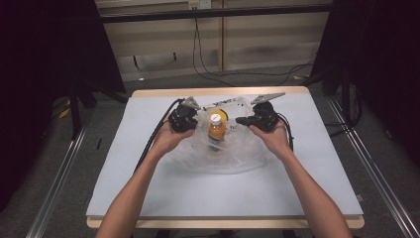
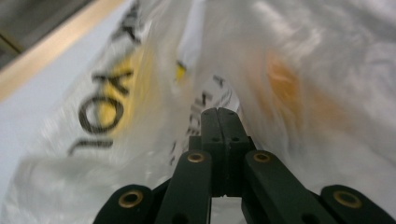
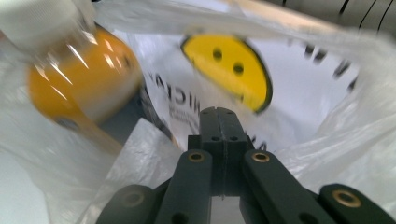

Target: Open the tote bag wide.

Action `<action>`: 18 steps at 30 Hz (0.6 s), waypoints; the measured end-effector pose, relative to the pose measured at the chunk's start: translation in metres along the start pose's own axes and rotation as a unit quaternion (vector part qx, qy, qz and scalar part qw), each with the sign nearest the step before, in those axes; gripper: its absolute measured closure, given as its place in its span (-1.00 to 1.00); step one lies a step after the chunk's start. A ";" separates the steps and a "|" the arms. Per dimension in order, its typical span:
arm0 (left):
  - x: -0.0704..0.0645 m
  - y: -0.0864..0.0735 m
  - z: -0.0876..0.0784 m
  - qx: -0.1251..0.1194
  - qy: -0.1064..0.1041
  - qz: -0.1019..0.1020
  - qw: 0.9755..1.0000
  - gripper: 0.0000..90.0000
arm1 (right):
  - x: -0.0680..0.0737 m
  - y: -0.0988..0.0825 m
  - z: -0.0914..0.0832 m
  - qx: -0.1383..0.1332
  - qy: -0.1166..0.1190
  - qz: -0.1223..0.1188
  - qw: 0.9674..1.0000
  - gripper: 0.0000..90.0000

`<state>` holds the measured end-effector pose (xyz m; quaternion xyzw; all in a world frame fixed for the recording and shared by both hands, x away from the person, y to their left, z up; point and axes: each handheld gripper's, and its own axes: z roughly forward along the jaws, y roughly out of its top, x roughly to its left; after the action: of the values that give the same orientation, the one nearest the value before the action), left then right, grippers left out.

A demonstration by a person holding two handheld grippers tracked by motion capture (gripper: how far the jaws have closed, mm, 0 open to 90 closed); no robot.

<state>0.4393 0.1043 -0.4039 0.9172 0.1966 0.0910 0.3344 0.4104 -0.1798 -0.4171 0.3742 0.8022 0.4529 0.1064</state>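
Observation:
A clear plastic bag [image 1: 218,159] printed with a yellow smiley face [image 3: 229,70] lies spread on the white table top [image 1: 148,178]. Inside it stands an orange drink bottle [image 1: 216,131] with a white cap, upright. My left gripper [image 1: 196,117] is at the bag's left rim, jaws pressed together, and the film gathers at its tips [image 2: 219,112]. At the bag's right rim, my right gripper [image 1: 238,120] has its jaws together too, with film bunched around them [image 3: 219,111]. The bottle [image 3: 79,79] shows up close at the left of the right gripper view, and through the film as an orange blur [image 2: 289,88] in the left gripper view.
Black cables trail from both grippers across the table. The table's wooden far edge [image 1: 218,91] lies just beyond the bag. Dark stands and floor cables [image 1: 208,69] are behind the table. Bare table surface stretches in front of the bag and to both sides.

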 end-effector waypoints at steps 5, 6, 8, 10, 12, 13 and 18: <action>0.004 -0.021 0.020 0.030 -0.006 -0.003 1.000 1.00 | -0.009 -0.024 0.014 0.039 -0.001 0.012 0.999 1.00; 0.004 -0.031 0.025 0.040 -0.002 -0.010 0.999 1.00 | -0.010 -0.028 0.016 0.047 0.001 0.012 0.999 1.00; 0.004 -0.034 0.026 0.043 0.000 -0.010 0.999 1.00 | -0.012 -0.034 0.019 0.062 -0.004 0.009 0.998 1.00; 0.004 -0.045 0.028 0.063 0.003 -0.001 0.998 1.00 | -0.015 -0.040 0.021 0.077 -0.002 0.010 0.997 1.00; 0.003 -0.050 0.029 0.079 0.004 0.012 0.997 1.00 | -0.017 -0.045 0.023 0.092 -0.005 0.008 0.996 1.00; 0.003 -0.050 0.029 0.079 0.004 0.012 0.997 1.00 | -0.017 -0.045 0.023 0.092 -0.005 0.008 0.996 1.00; 0.008 -0.064 0.024 0.082 0.009 0.011 0.997 1.00 | -0.022 -0.056 0.021 0.133 -0.005 -0.011 0.991 1.00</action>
<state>0.4343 0.1384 -0.4636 0.9427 0.1964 0.0869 0.2555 0.4083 -0.1988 -0.4777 0.3783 0.8589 0.3390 0.0649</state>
